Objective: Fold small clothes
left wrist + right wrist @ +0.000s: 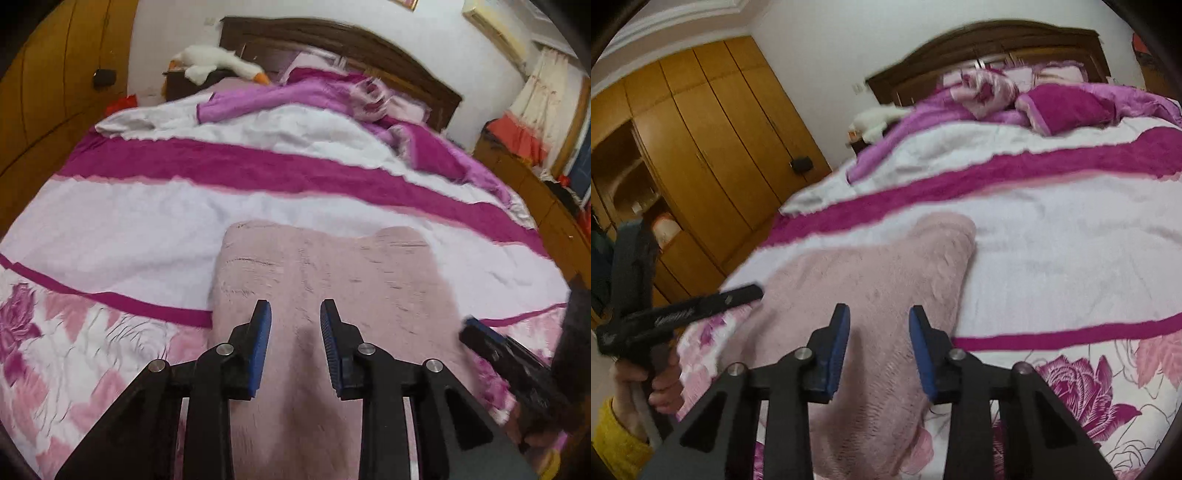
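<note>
Pink garment (332,280) is laid flat on the bed (147,221), just under and ahead of left fingers (262,332) and right fingers (838,339), both released and empty, probably for pinching the next fold.

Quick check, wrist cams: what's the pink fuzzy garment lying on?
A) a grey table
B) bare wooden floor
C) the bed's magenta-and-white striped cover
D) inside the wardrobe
C: the pink fuzzy garment lies flat on the striped bed cover, with white and magenta bands showing around it in both wrist views; the wardrobe stands off beside the bed.
</note>
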`<state>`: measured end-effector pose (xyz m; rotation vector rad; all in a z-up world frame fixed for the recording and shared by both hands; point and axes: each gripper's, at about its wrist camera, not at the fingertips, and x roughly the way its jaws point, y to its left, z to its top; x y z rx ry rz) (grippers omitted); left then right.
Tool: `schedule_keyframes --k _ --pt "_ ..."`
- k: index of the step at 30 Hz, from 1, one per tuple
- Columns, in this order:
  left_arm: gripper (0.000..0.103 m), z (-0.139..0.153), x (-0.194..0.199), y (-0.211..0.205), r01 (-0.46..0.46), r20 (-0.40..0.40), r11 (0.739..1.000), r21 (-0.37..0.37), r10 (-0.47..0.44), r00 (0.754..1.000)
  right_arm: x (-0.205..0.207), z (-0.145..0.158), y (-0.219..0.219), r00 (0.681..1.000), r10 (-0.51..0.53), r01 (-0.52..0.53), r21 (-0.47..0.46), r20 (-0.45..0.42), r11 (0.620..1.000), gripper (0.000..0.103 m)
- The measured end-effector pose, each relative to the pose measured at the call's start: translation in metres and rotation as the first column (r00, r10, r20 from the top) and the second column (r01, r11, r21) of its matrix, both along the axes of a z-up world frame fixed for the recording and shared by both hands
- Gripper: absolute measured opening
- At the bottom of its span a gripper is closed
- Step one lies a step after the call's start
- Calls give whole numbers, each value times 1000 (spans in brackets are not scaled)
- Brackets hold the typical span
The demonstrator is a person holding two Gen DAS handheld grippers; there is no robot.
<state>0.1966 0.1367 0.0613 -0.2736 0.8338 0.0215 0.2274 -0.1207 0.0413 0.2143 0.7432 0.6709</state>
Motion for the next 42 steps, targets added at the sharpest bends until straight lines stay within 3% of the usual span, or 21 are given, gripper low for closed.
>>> schedule_keyframes --k 4,7,11,15,18,21,25,33,42 --pt "6 -32 18 10 -62 -65 995 73 67 996 10 -16 6 999 -6 4 -56 -33 998 41" --pt "6 -29 11 14 -76 -53 996 41 78 996 12 -17 5 999 -12 10 -56 -46 998 51" --pt "6 -21 0 12 -66 -76 996 57 70 995 15 -16 0 995 -45 43 -15 -87 999 64" --pt "23 -10 -14 7 -55 -97 997 49 59 994 16 -15 -5 991 -47 55 61 -124 997 76" --pt "34 -4 -23 6 -39 -93 999 23 41 995 16 -14 -3 989 -23 34 69 -147 997 78" --pt "35 -4 -29 5 -16 -98 1000 11 17 995 13 -14 3 988 -20 28 52 -153 998 82" --pt "36 -9 -29 3 3 -115 998 56 3 993 12 -18 7 983 -24 26 6 -180 1000 82" --pt "41 -20 -29 9 -1 -120 1000 4 1 993 20 -31 6 973 -23 26 12 -230 1000 85" --pt "43 -33 -32 21 -11 -113 988 -152 -6 994 27 -43 4 960 16 3 67 -280 998 85"
